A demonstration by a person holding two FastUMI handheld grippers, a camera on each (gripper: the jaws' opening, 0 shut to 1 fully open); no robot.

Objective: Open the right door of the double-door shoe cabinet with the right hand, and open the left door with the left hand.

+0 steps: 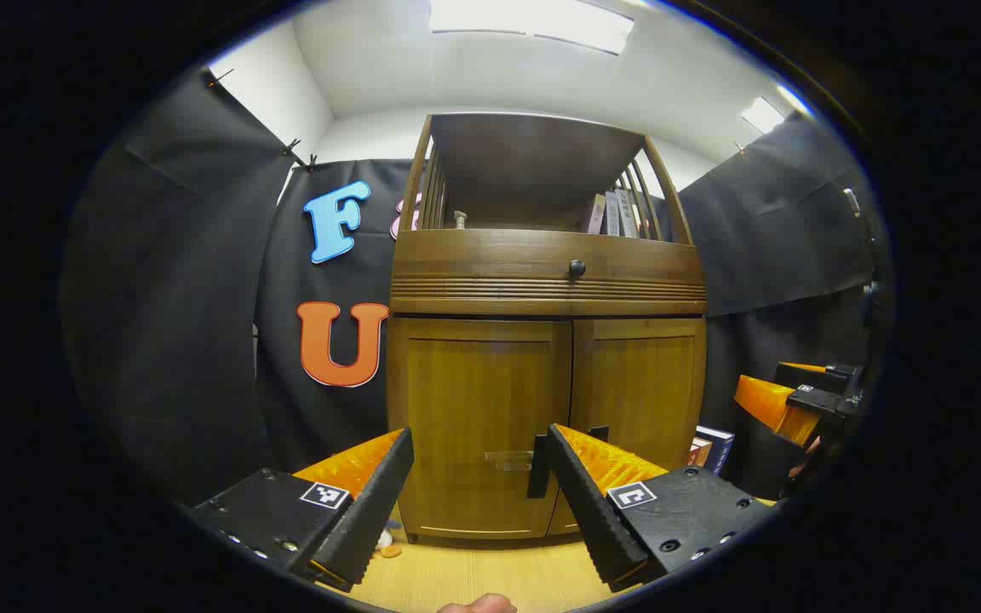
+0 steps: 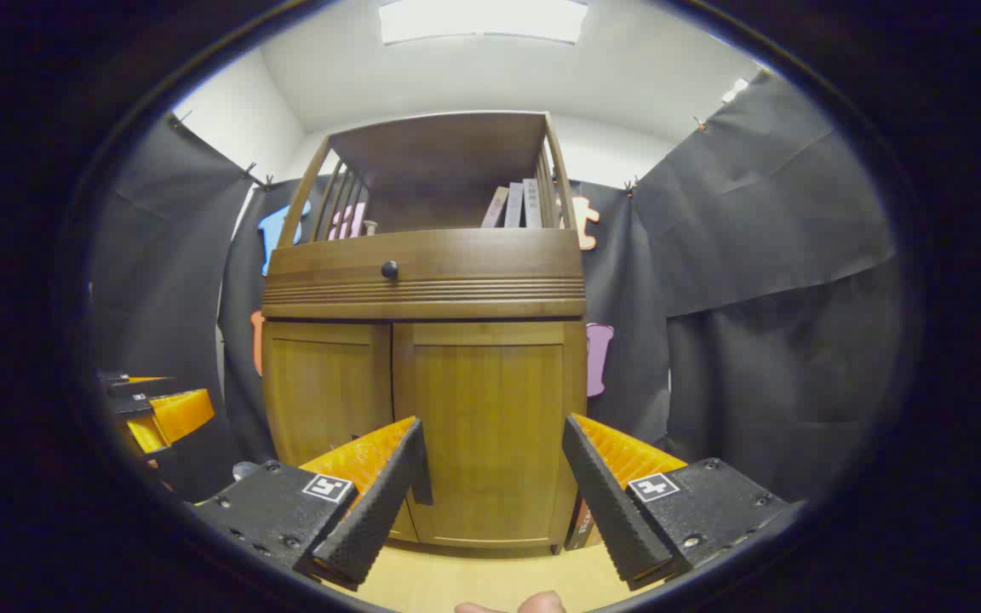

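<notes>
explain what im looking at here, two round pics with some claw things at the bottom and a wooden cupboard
Those claws are hand-held grippers: a person carries one in each hand, and each has a camera looking forward along its own two fingers. One picture rides on the left gripper, the other on the right gripper. Both are open and hold nothing. Ahead stands a wooden shoe cabinet on a pale wooden floor. Its left door and right door are both closed. Above them sits a drawer with a dark knob, and books stand on the open shelf. At the right edge of the left gripper view you can see the other gripper.
</notes>
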